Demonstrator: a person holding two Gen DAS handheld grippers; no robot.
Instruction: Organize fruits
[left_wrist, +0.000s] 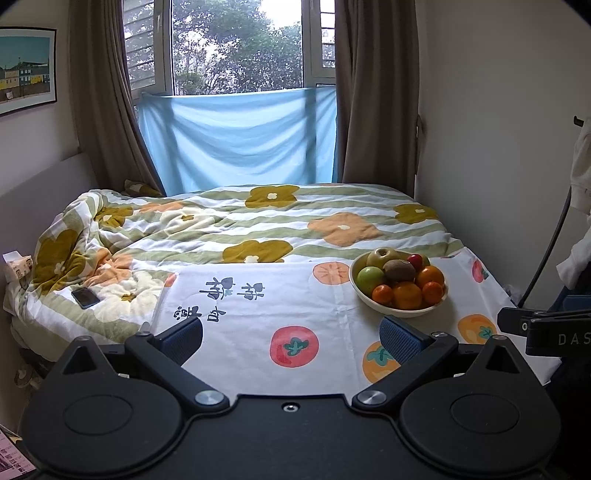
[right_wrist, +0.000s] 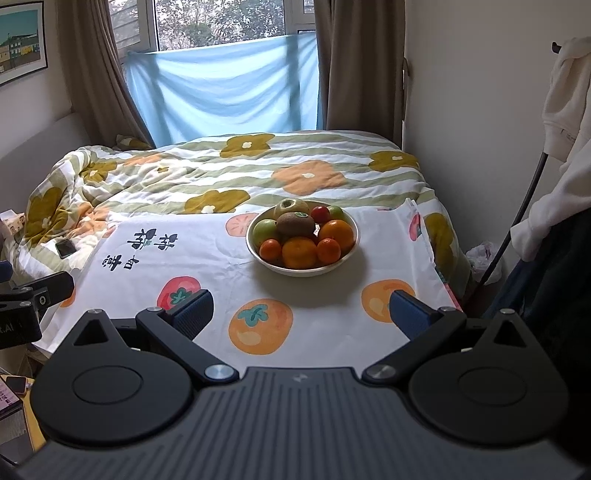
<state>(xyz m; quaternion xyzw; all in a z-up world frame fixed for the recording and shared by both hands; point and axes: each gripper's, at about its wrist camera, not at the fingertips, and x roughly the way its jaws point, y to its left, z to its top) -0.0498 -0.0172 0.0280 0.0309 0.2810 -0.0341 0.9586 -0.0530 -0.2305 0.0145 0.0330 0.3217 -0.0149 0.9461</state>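
A shallow, round, cream-coloured bowl (right_wrist: 269, 264) stands on a white cloth (right_wrist: 229, 266) printed with flat orange and red persimmon shapes and dark brush-like characters. The cloth lies smooth over the near part of a bed, and the bowl sits toward its far right part. Fruit is heaped in the bowl: a fuzzy brown kiwi (right_wrist: 295, 223) with a small green sticker lies on top in the middle, a dull yellow-green apple (right_wrist: 291, 206) with a dimpled stem hollow is behind it, a glossy green apple (right_wrist: 265, 229) is at the left, a small shiny red fruit (right_wrist: 320, 214) is at the back right, and several round, pebbled oranges (right_wrist: 300, 252) of different sizes crowd the front rim.

The left gripper (left_wrist: 291, 336) hovers over the near edge of the cloth, its two fingers spread wide and holding nothing; their pads (left_wrist: 400, 339) are blue with a fine ribbed grid, set on matte black arms. The right gripper (right_wrist: 301, 314) is likewise wide apart and empty, with the bowl straight ahead between its fingers but well apart from them.

Beyond the cloth, a soft quilt (left_wrist: 229, 221) with green stripes and big mustard and orange flowers lies rumpled at the left, where a dark, flat phone (left_wrist: 85, 297) rests on it. A pale blue sheet (left_wrist: 236, 140) hangs in folds across the lower window between brown curtains (left_wrist: 373, 110).
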